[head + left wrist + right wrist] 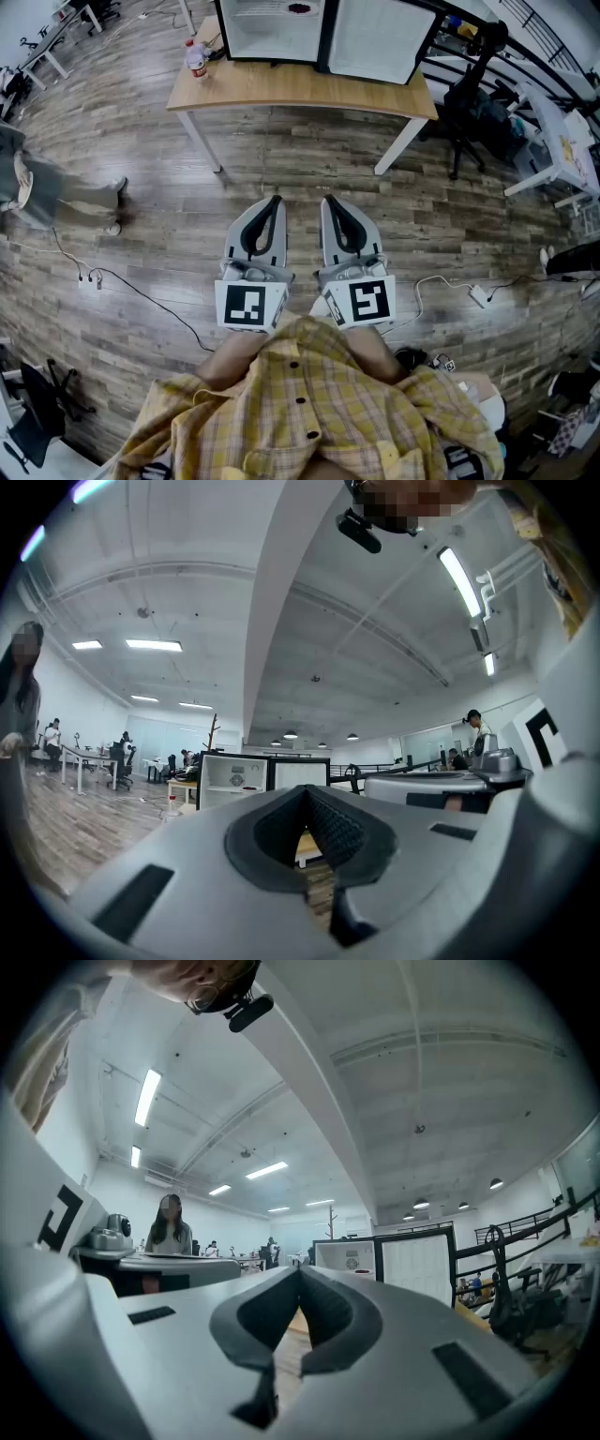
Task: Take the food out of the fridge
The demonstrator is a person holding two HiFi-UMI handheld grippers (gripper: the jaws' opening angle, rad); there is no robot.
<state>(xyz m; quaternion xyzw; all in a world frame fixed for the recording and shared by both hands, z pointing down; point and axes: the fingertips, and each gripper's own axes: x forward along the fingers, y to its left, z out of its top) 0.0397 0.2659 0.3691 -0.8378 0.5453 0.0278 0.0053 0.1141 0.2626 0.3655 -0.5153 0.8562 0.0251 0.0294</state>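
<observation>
Seen from above, a person in a yellow plaid shirt (309, 403) holds two grey grippers side by side in the centre of the frame, both pointing level toward the top of the frame. The left claw (273, 200) is pressed together with nothing in it; the left gripper view shows its dark pads meeting at the tip (305, 794). The right claw (328, 200) is likewise pressed together and empty, its tips touching (300, 1274).

Well apart from both, at the top of the frame, a light wooden counter with white legs (309, 89) carries a small black-framed fridge with a white interior (272, 28). A small dark red item (300, 7) lies on its shelf, too small to identify. A clear plastic bottle with a red label (195, 61) stands at the counter's left corner. Grey-brown wooden floor planks (141, 225) lie below.
</observation>
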